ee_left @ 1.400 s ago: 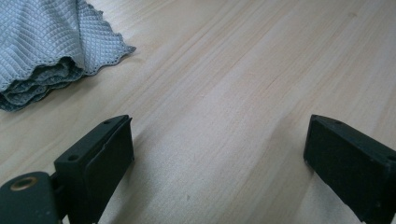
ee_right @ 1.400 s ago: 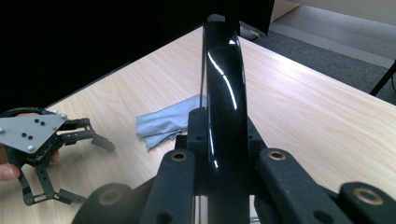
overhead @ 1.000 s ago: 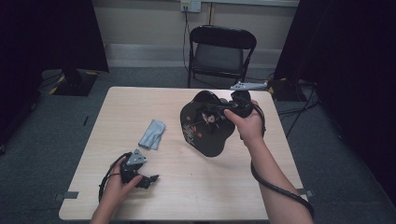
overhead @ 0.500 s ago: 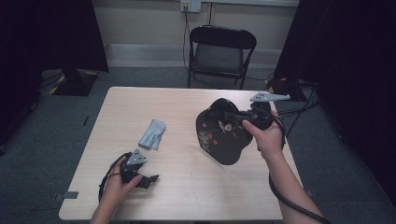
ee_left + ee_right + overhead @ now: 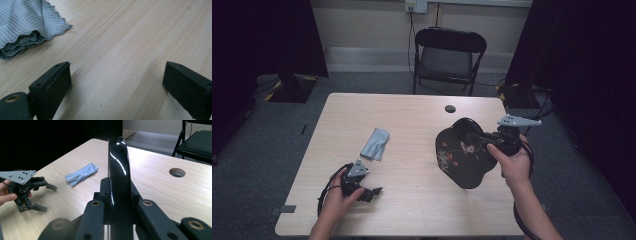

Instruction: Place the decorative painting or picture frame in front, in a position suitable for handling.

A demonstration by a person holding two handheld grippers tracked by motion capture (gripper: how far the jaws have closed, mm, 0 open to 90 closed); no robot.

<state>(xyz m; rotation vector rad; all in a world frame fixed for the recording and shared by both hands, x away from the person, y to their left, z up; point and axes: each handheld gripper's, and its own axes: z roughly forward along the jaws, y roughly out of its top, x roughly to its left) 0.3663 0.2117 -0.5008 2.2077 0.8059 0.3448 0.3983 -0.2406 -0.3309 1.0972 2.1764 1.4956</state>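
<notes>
Plate: a shiny black plate [image 5: 460, 155] with small red and white flowers painted on it. It is round and smooth, and light gleams on its thin edge [image 5: 119, 165]. It is held up on its edge over the right side of the table.
Right gripper: the right gripper [image 5: 494, 140] has its black jaws shut tight on the plate's rim.
Left gripper: the left gripper [image 5: 371, 192] sits low at the near left of the table. Its jaws are wide open and hold nothing.
Cloth: a soft grey cloth [image 5: 375, 144] with a bumpy waffle pattern lies folded, just beyond the left gripper.
Table: pale wood [image 5: 412, 120] with fine lines, and a round hole [image 5: 450, 108] near the far edge.
</notes>
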